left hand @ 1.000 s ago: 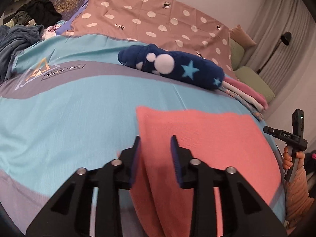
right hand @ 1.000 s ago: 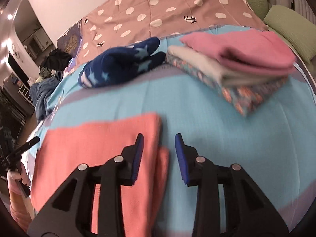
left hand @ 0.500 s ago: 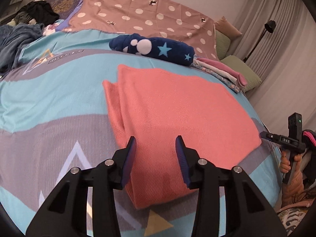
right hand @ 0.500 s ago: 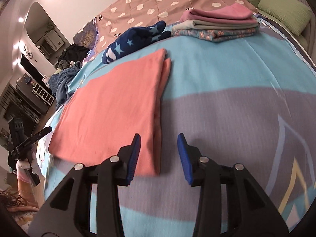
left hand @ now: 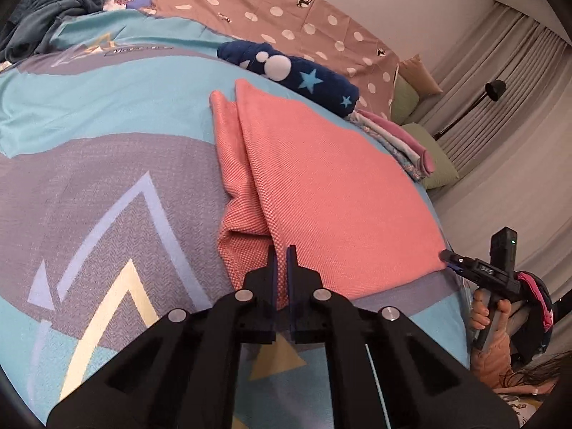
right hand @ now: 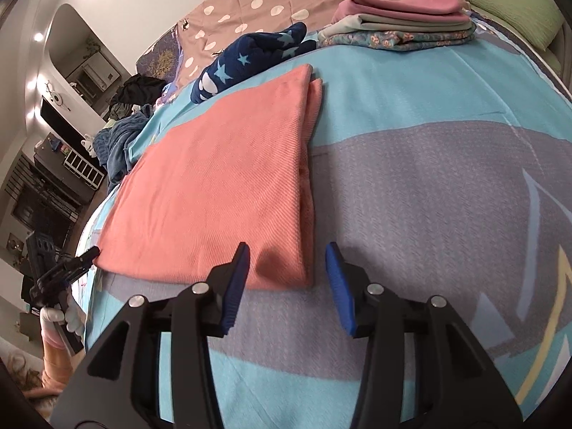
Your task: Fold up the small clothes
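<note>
The salmon-pink garment (left hand: pixel 332 193) is lying folded flat on the bed (left hand: pixel 89 186), its long axis running from the near edge toward the spotted pillows (left hand: pixel 286 18). The left hand-held gripper (left hand: pixel 281 261) has just been closing and is pinching the garment's near corner. The right hand-held gripper (right hand: pixel 287 268) is hanging released over the other near corner, pads clear of the cloth.

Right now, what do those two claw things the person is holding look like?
Both are black plastic, with angular cut-out arms and silver rivets. The left gripper and right gripper have ribbed blue pads. A peach fuzzy sleeve shows behind one handle.
</note>
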The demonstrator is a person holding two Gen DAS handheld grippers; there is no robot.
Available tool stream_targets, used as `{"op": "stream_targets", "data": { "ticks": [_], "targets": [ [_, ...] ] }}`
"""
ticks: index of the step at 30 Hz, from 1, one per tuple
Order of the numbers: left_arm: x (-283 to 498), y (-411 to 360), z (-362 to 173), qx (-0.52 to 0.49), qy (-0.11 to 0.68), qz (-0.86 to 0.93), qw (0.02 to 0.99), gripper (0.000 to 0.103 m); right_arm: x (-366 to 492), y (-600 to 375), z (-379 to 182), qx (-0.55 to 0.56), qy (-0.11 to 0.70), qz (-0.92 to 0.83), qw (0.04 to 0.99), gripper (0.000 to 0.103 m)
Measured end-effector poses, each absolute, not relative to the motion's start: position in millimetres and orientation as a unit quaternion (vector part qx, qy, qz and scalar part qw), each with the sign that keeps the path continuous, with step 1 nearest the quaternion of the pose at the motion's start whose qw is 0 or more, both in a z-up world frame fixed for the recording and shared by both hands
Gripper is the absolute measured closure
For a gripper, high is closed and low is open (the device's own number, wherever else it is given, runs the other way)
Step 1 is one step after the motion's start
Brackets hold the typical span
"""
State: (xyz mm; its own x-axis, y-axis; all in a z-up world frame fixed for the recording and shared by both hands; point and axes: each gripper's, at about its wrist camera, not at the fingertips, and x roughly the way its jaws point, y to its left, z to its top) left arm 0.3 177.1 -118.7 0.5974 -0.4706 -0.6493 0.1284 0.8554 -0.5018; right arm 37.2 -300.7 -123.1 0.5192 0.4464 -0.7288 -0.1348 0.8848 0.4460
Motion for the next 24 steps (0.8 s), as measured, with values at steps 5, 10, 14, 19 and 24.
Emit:
{"op": "stream_targets", "data": {
  "ticks": [5, 10, 14, 19, 24],
  "targets": [
    [-15.3, 168.7, -127.0, -0.136, 0.449, -0.16, 0.868, 0.1, 35.2, -308.0, -125.7, 0.168, 0.464, 0.166, 0.854, 0.099],
    [-22.2, 179.5, -126.8, -0.156, 0.437, -0.149, 0.873, 0.098, 30.0, -315.5, -130.9, 0.176, 0.471, 0.164, 0.849, 0.096],
    [-15.9, 160.0, -97.4, -0.069, 0.415, -0.094, 0.902, 0.091, 22.3, -315.7, -120.5, 0.159, 0.459, 0.173, 0.857, 0.093],
    [3.6, 90.6, -60.3, -0.045, 0.378, -0.205, 0.902, 0.059, 17.1, -326.3, -121.1, 0.18, 0.451, 0.197, 0.851, 0.093],
    [29.9, -39.2, -69.0, 0.022, 0.405, -0.355, 0.842, 0.057, 23.2, -343.9, -113.7, 0.17, 0.447, 0.179, 0.86, 0.092]
  ]
}}
